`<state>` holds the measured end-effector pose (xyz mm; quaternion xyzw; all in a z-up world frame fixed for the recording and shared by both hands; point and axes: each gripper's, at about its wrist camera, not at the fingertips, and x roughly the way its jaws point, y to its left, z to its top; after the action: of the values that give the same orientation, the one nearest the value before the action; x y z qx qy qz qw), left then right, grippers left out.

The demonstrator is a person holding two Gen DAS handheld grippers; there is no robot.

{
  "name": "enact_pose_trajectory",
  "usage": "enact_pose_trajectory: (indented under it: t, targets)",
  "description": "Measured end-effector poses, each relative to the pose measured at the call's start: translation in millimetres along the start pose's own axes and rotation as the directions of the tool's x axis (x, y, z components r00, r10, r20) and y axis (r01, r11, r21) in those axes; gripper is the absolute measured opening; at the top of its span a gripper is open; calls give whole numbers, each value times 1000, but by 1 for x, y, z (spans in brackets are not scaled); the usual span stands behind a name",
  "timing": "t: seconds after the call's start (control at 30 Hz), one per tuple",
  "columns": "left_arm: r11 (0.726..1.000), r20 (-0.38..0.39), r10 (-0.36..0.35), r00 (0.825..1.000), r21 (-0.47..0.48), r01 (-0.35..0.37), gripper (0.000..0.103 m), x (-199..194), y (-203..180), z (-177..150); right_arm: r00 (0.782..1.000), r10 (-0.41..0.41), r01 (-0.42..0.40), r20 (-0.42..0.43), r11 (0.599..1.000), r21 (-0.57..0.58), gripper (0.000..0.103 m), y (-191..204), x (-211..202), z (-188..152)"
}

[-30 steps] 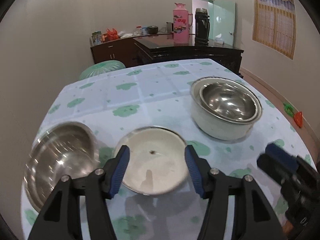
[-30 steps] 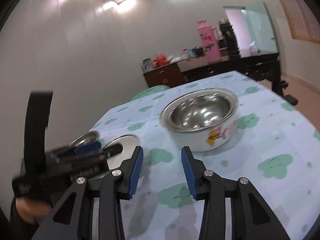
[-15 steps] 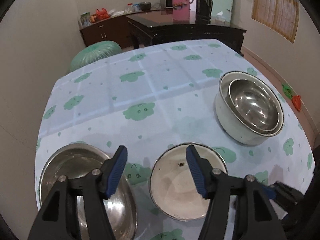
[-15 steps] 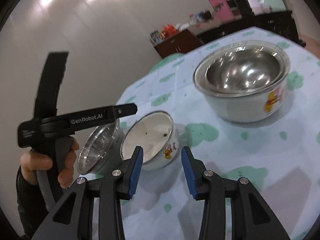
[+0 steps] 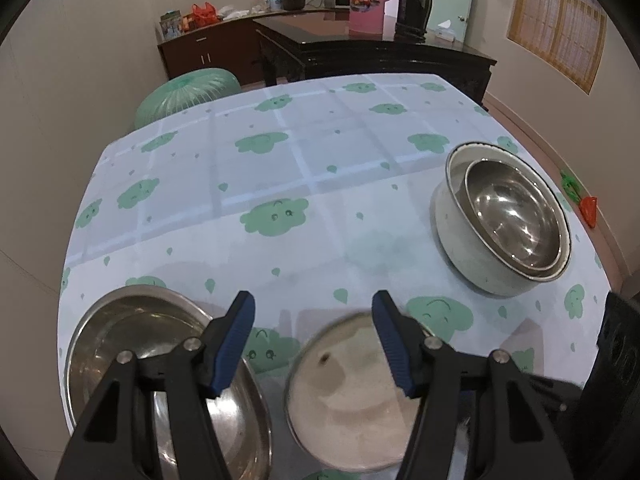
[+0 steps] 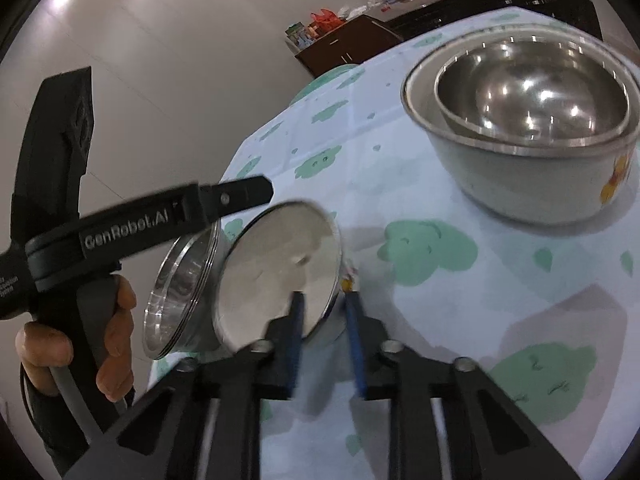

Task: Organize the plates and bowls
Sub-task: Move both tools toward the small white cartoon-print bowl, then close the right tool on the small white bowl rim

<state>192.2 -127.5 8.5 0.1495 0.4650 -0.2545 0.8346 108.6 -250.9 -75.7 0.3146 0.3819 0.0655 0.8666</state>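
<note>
A small white enamel bowl [image 5: 348, 396] sits near the table's front edge, also in the right wrist view [image 6: 276, 272]. Beside it on the left is a steel bowl [image 5: 132, 344], [image 6: 180, 292]. At the right a steel bowl [image 5: 508, 216] is nested in a big white bowl [image 5: 460, 248], [image 6: 520, 184]. My left gripper [image 5: 314, 336] is open and empty, held above the two near bowls. My right gripper [image 6: 322, 312] has narrowed; its fingers straddle the white bowl's near rim, one inside, one outside.
The table wears a white cloth with green clouds [image 5: 280, 184]. A green stool [image 5: 188, 92] stands behind it. A dark sideboard [image 5: 360, 56] carries a pink thermos [image 5: 366, 0] and a black flask [image 5: 414, 0].
My right gripper has moved down and left to the small white bowl and narrowed over its rim. My left gripper has risen and pulled back, still open.
</note>
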Motion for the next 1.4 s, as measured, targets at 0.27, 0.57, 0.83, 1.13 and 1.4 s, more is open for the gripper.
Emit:
enact_pose_trajectory:
  t: [0.27, 0.57, 0.83, 1.13, 1.4]
  targets:
    - [998, -4, -56, 998, 2, 56, 62, -12, -4, -8, 993, -115, 117, 24, 990, -81, 5, -2, -24, 15]
    - [988, -9, -152, 988, 18, 152, 62, -21, -38, -34, 982, -187, 190, 36, 978, -87, 5, -39, -70, 12]
    - [977, -65, -206, 976, 33, 208, 61, -3, -76, -52, 978, -199, 203, 64, 976, -78, 6, -56, -92, 3]
    - [974, -58, -224, 973, -60, 220, 34, 5, -72, -63, 983, -166, 170, 80, 984, -45, 8, -62, -97, -8]
    - [975, -51, -219, 974, -53, 216, 20, 11, -85, -70, 982, -167, 171, 84, 985, -35, 10, -64, -99, -12]
